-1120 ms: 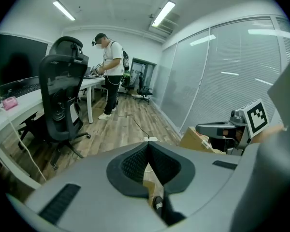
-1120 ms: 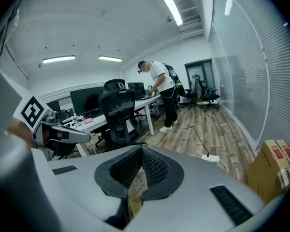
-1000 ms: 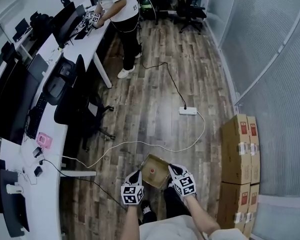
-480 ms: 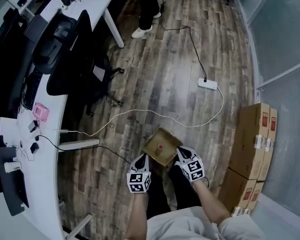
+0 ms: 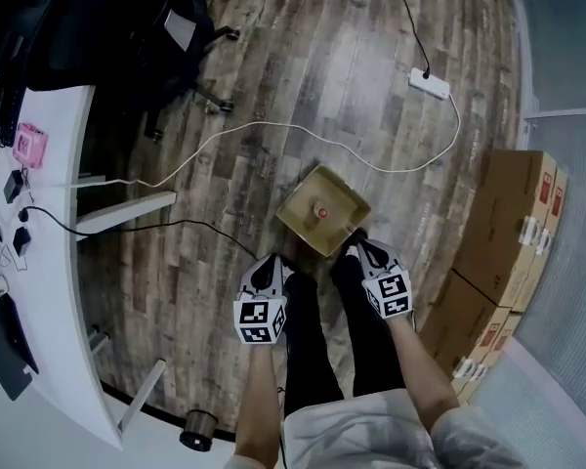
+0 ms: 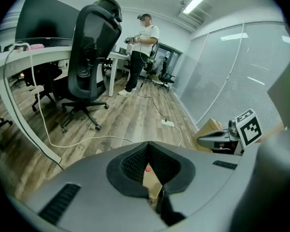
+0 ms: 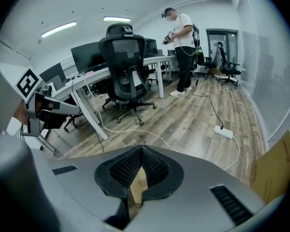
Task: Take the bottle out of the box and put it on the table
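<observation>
Open brown cardboard box (image 5: 298, 219), red-capped bottle (image 5: 321, 213) inside; left gripper (image 5: 280, 263) and right gripper (image 5: 357, 250) each clamped on box's near rim.

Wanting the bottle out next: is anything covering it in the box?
Nothing covers the bottle: the cardboard box is open on top. But the left claw and right claw are each shut on a box wall.

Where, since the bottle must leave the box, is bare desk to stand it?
The desk is bare along its front edge, between the black plugs and the dark slab. It is crowded up by the pink case.
</observation>
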`<act>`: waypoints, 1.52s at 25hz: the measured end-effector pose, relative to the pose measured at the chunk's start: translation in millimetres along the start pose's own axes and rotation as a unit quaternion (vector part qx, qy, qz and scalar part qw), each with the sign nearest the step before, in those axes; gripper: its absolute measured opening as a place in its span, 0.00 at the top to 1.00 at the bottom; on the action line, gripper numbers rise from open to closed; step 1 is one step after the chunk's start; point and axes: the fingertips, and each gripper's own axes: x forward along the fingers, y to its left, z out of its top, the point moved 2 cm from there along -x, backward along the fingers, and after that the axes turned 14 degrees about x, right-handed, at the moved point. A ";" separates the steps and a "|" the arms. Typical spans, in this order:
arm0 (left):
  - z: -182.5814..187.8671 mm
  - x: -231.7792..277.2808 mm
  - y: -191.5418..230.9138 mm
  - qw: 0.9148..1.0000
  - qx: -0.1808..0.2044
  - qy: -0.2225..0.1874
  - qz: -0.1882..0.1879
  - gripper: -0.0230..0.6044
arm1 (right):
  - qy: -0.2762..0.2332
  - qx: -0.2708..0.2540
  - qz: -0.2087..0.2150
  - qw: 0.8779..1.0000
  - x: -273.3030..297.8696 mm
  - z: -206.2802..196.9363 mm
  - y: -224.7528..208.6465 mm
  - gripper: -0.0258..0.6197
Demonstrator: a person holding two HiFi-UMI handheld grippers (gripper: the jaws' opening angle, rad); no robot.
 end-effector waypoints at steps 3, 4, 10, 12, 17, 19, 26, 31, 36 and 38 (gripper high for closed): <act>-28.1 9.3 8.0 1.000 -0.003 0.002 -0.009 0.94 | 0.019 -0.003 -0.009 1.000 24.8 -24.6 3.2 0.90; -36.8 13.2 9.6 1.000 -0.003 0.003 -0.013 0.94 | 0.025 -0.006 -0.010 1.000 33.9 -30.8 4.8 0.90; -81.1 44.4 12.4 0.999 0.001 0.002 -0.038 0.94 | 0.048 -0.019 -0.017 0.999 89.1 -51.5 9.5 0.90; -93.2 56.7 10.8 0.999 0.004 0.001 -0.047 0.94 | 0.054 -0.025 -0.016 0.998 105.4 -54.2 9.8 0.90; -125.1 87.3 6.2 0.997 0.014 0.012 -0.071 0.94 | 0.094 -0.072 -0.021 0.993 141.6 -77.0 6.5 0.90; -136.6 97.4 4.5 0.996 0.023 0.015 -0.080 0.94 | 0.115 -0.093 -0.019 0.989 154.5 -84.9 4.0 0.90; -175.0 122.7 5.0 0.996 0.013 0.023 -0.090 0.94 | 0.170 -0.146 0.019 0.974 191.0 -112.8 -3.1 0.90; -184.8 130.3 2.7 0.994 0.013 0.024 -0.103 0.94 | 0.188 -0.165 0.021 0.968 211.9 -115.3 -11.1 0.89; -188.7 139.8 7.0 0.995 0.001 0.018 -0.098 0.94 | 0.203 -0.182 0.031 0.961 234.9 -122.3 -13.8 0.87; -191.1 142.8 8.5 0.995 0.001 0.017 -0.098 0.94 | 0.215 -0.193 0.038 0.957 242.8 -130.6 -12.0 0.85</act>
